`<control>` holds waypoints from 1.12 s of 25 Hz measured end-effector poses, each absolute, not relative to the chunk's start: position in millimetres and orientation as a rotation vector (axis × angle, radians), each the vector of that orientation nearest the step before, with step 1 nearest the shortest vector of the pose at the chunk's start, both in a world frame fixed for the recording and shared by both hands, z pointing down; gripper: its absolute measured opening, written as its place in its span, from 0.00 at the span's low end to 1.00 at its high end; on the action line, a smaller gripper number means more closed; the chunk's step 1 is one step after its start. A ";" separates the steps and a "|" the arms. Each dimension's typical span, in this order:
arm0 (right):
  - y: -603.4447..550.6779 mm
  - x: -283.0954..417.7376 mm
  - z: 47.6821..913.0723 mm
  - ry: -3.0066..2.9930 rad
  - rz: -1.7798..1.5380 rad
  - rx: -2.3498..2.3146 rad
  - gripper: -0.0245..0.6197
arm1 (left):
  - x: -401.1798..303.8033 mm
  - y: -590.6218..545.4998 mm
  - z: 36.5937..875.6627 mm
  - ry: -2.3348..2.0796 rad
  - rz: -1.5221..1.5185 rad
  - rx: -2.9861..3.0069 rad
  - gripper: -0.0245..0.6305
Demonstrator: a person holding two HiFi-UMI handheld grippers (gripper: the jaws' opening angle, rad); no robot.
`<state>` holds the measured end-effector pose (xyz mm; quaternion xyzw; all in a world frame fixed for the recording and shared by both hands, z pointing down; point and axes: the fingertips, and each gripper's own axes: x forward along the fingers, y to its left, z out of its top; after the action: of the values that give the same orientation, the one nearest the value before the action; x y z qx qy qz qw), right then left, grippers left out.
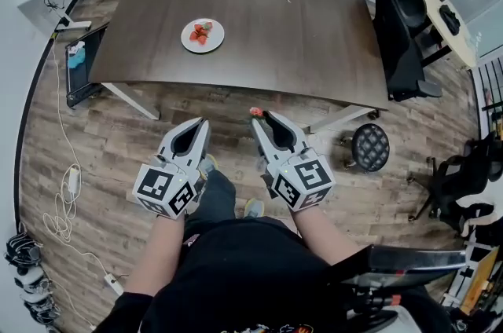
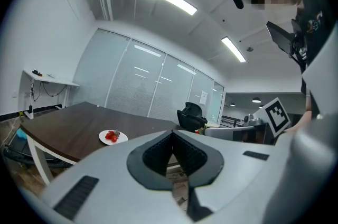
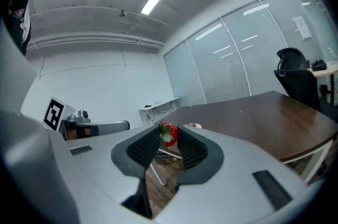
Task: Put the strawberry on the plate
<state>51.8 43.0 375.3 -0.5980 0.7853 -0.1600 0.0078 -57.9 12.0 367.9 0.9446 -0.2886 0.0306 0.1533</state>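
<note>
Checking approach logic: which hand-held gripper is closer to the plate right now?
Left. The left hand-held gripper sits off the table edge, almost in line with the plate; the right hand-held gripper, holding a strawberry, is offset further to the plate's right.

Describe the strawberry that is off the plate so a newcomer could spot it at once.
Start at the big dark brown table; in front of its near edge a person holds two grippers. The right gripper pinches a red strawberry at its jaw tips. Unlike the strawberries lying on the white plate, it hangs off the table.
</note>
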 end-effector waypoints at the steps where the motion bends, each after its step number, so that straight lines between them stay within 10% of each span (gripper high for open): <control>1: 31.4 51.1 377.6 2.454 -0.507 -1.879 0.21 | -59.0 -0.3 370.0 -0.823 0.085 2.705 0.04; 28: -144.8 16.6 352.0 2.494 -0.441 -1.981 0.21 | -75.9 -188.5 354.4 -0.753 0.041 2.742 0.04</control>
<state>16.6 -144.8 352.0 -0.6156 0.7752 -0.1371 -0.0370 -75.9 -188.5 354.4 0.9535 -0.2618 0.0144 0.1486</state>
